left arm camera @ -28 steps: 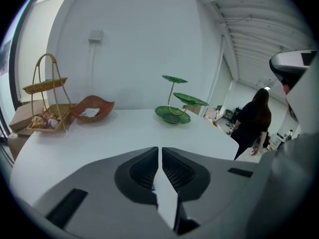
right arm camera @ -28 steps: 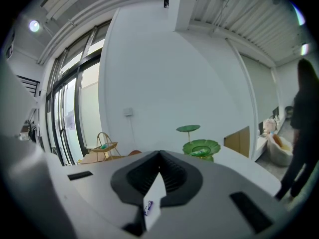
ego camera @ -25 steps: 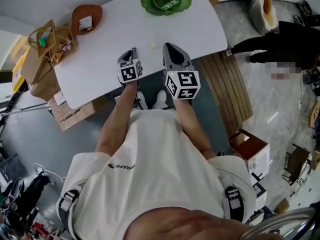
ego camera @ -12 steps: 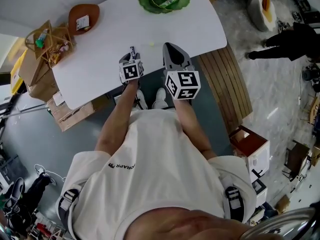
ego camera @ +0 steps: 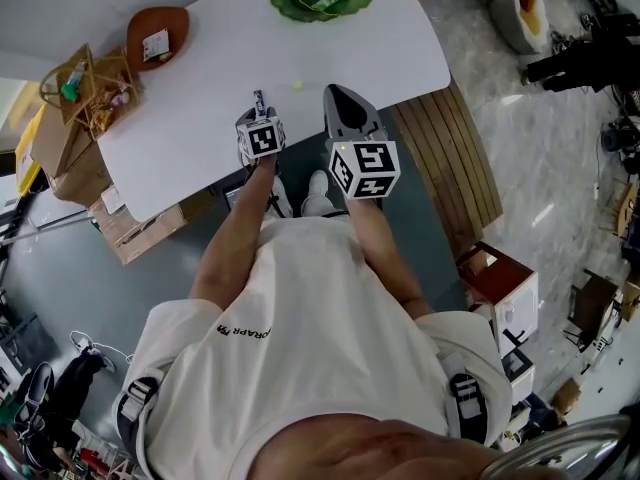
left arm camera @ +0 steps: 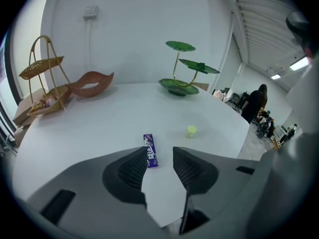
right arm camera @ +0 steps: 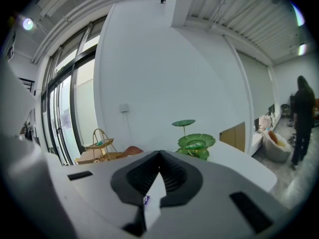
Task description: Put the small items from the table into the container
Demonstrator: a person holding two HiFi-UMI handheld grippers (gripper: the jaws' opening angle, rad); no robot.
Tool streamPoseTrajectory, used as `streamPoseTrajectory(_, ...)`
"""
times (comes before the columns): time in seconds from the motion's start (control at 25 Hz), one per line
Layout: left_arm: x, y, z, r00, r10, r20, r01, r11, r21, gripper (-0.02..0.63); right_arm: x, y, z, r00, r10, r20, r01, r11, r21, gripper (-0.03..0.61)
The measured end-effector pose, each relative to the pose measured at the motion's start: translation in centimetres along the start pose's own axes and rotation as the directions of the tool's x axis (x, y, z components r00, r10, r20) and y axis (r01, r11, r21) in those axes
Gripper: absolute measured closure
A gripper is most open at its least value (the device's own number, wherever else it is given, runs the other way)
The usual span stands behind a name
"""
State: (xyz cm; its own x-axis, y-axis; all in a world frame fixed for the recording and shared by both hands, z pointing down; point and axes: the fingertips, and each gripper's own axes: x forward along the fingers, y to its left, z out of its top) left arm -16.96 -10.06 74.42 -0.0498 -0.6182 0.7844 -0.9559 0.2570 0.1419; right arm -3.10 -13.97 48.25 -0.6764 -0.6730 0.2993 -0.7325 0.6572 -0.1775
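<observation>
The print on the purple wrapped bar [left arm camera: 150, 151] was too small for me to read. The bar lay on the white tabletop [left arm camera: 99, 118] just at the tip of the left tongs [left arm camera: 160, 158], whose jaws were opening with nothing pressed between them. The right tongs [right arm camera: 159, 156] had their tips together and held nothing, and their own body hid most of the tabletop from that view. The small yellow item [left arm camera: 191, 130], a mere speck from the head view, showed plainly in the left gripper view. It lay apart from the bar, in front of the green leaf dish [left arm camera: 178, 86].
</observation>
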Motion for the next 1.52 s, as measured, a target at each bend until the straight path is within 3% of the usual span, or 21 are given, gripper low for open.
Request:
streamPoseTrajectory(0.32, 1.9, 1.6, -1.9, 0.996, 0.079, -0.051, -0.080, 0.996, -0.028, 0.466, 0.4, -0.3, -0.6, 1.000, -0.008, -0.017, 0.008, 1.000, -0.001, 0.572)
streamPoseTrajectory(0.52, 2.1, 0.7, -2.0, 0.996, 0.058, -0.069, -0.060, 0.998, -0.024, 0.466, 0.8, -0.6, -0.6, 1.000, 0.006, -0.024, -0.005, 1.000, 0.029, 0.572)
streamPoseTrajectory(1.08, 3.4, 1.0, -3.1, 0.988, 0.098, -0.120, -0.100, 0.995, -0.012, 0.469, 1.3, -1.1, -1.0, 0.999, 0.017, -0.045, -0.016, 0.999, 0.030, 0.572)
streamPoseTrajectory(1.52, 3.8, 1.1, -3.2, 0.986, 0.098, -0.133, -0.097, 0.995, 0.010, 0.522, 1.1, -1.1, -0.5, 0.999, 0.027, -0.025, -0.025, 0.998, 0.052, 0.572)
